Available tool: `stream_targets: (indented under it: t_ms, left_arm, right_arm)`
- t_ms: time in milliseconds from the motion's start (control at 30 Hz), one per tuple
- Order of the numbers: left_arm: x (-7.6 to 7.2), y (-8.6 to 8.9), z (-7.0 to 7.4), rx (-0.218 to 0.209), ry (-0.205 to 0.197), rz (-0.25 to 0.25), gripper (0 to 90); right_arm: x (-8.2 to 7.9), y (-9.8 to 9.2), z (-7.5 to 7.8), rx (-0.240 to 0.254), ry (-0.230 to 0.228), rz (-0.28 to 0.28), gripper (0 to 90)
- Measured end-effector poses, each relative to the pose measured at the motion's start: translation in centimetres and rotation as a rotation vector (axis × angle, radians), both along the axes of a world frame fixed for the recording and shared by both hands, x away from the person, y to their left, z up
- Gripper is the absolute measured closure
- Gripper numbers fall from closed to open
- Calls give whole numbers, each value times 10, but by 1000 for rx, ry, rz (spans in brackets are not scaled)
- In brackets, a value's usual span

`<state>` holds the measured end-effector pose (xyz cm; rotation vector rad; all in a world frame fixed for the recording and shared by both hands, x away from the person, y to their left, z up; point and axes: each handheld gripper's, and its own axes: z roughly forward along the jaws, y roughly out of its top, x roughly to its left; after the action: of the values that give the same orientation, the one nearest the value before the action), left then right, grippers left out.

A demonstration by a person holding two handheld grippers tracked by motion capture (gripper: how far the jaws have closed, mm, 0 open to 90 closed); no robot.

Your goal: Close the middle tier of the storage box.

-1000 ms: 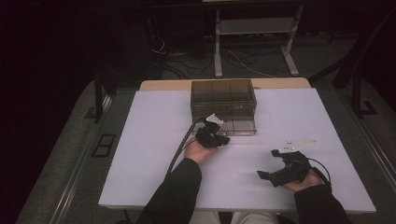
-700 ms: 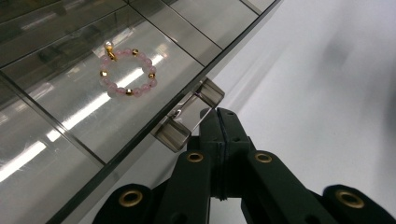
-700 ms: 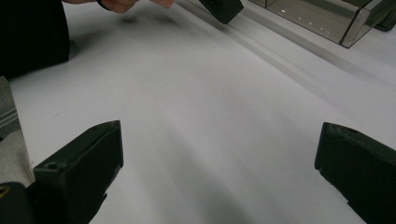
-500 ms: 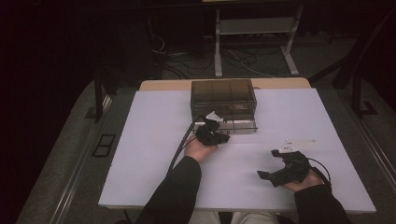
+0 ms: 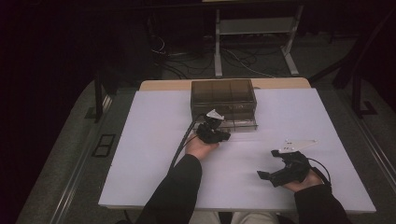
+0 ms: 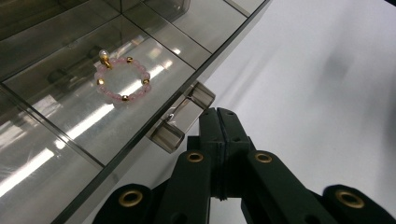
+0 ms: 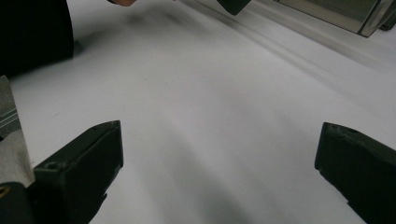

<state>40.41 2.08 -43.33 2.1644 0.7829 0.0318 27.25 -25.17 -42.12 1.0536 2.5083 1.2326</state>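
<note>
Just beyond closed fingers [image 6: 219, 122], drawer handle [image 6: 182, 122]

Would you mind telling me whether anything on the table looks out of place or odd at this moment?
Nothing looks spilled or damaged. The drawer of the clear box stands pulled out, with a pink bead bracelet lying in it; the shut left gripper sits by its handle. The right gripper rests open on the white table.

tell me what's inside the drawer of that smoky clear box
In the left gripper view, a pink bead bracelet with gold beads lies in one compartment of the drawer. The neighbouring compartments look bare, but glare and the frame edge hide parts of them.
</note>
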Motion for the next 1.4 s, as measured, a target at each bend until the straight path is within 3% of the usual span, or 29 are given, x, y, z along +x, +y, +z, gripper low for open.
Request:
stream_targets:
  t_ms: [133, 200, 300, 367, 867, 1400]
  left_arm:
    - [1, 1, 1, -15, 13, 17, 893]
    - [3, 2, 0, -7, -2, 4, 892]
    - [3, 0, -1, -30, 8, 28, 892]
    - [5, 2, -1, -15, -1, 10, 892]
    - [10, 4, -2, -49, 1, 49, 893]
    - [13, 2, -2, -48, -1, 57, 893]
  right_arm:
    - [0, 0, 0, 0, 1, -1, 5]
    - [0, 0, 0, 0, 1, 0, 5]
    - [0, 0, 0, -2, 2, 1, 5]
    - [0, 0, 0, -2, 1, 1, 5]
    - [0, 0, 0, -3, 2, 3, 5]
    - [0, 1, -1, -9, 3, 4, 5]
